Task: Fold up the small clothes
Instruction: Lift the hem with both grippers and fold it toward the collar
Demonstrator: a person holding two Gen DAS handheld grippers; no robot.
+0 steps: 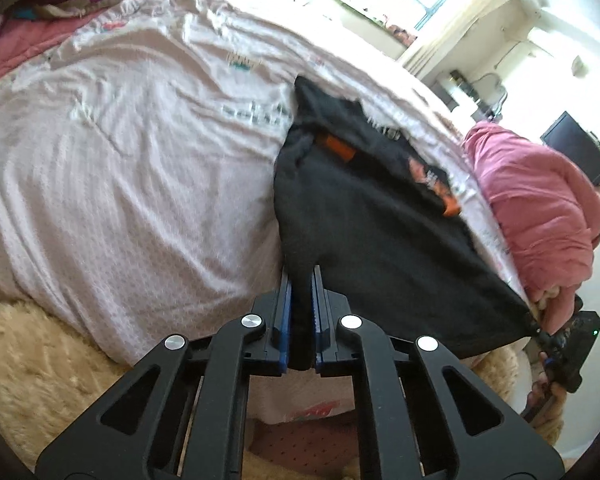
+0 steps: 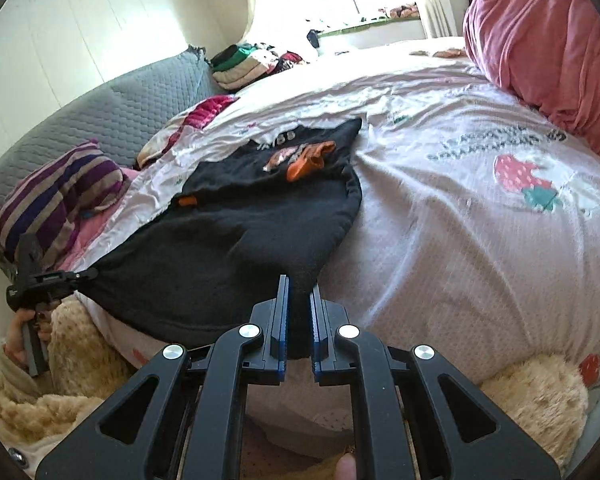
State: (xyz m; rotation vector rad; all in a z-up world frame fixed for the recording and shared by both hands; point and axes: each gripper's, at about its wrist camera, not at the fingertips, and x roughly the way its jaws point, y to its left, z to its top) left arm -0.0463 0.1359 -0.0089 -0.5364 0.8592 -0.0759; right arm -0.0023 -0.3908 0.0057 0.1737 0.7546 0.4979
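A small black garment [image 1: 380, 216] with orange trim lies on the pale bedsheet [image 1: 120, 152], stretched toward the bed's near edge. My left gripper [image 1: 301, 276] is shut on one bottom corner of it. My right gripper [image 2: 299, 284] is shut on the other bottom corner of the garment [image 2: 228, 232]. Each gripper shows in the other's view: the right one [image 1: 540, 326] at the garment's far right corner, the left one [image 2: 88, 274] at its far left corner. The hem is pulled taut between them. The top half with the orange print [image 2: 300, 160] is folded over.
A pink duvet [image 1: 540, 208] is bunched on the right of the bed, also in the right wrist view [image 2: 548, 40]. A striped pillow [image 2: 56, 196] and grey headboard [image 2: 100, 120] lie left. A cream fluffy blanket [image 1: 32, 368] hangs below the bed edge. A clothes pile [image 2: 248, 64] sits by the window.
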